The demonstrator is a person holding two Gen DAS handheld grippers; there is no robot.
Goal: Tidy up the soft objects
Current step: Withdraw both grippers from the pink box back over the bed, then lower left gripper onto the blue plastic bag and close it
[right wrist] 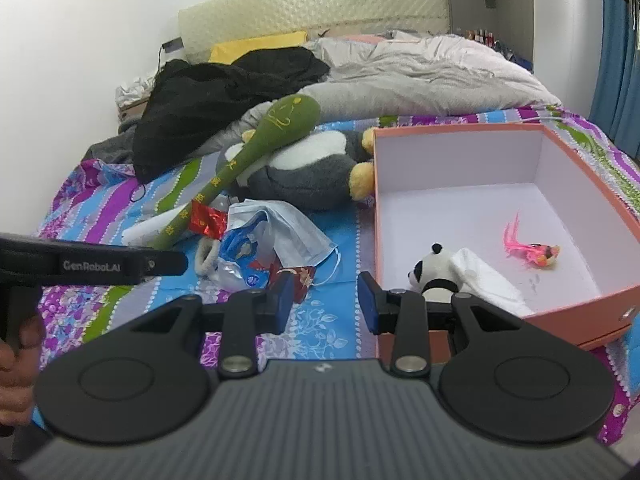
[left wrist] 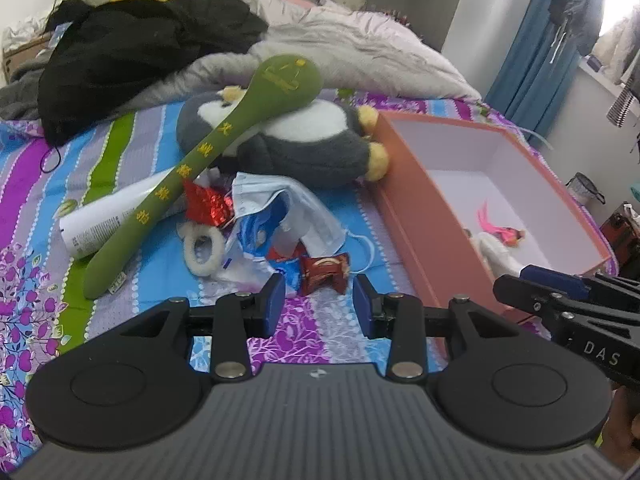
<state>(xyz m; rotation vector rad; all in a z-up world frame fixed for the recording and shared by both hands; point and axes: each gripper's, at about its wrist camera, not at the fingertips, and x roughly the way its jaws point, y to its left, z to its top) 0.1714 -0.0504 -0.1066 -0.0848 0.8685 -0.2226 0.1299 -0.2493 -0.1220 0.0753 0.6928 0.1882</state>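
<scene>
We see the soft things heaped on the bed [right wrist: 120, 200], just left of an open orange box [right wrist: 576, 312]. A grey penguin plush [right wrist: 308, 176] lies on its side with its yellow feet touching the box's left wall, and a long green plush mallet [right wrist: 256, 148] leans across it, its handle running down over a white tube [left wrist: 100, 220]. In front of them sit a blue face mask [right wrist: 288, 228], a red foil wrapper [right wrist: 206, 220], a fluffy white hair tie [left wrist: 204, 248], a crumpled blue-and-white packet [right wrist: 240, 268] and a small red packet [left wrist: 326, 272]. Inside the box lie a small panda plush [right wrist: 430, 272], a white cloth [right wrist: 488, 280] touching it, and a pink-haired toy [right wrist: 532, 250] apart towards the right wall.

Our left gripper [left wrist: 319, 304] hovers over the sheet just short of the red packet, jaws apart and holding nothing. Our right gripper [right wrist: 325, 304] hangs beside the box's near left corner, jaws likewise spread and empty. Behind the pile are black clothes [right wrist: 208, 108] and a grey duvet [right wrist: 420, 76].
</scene>
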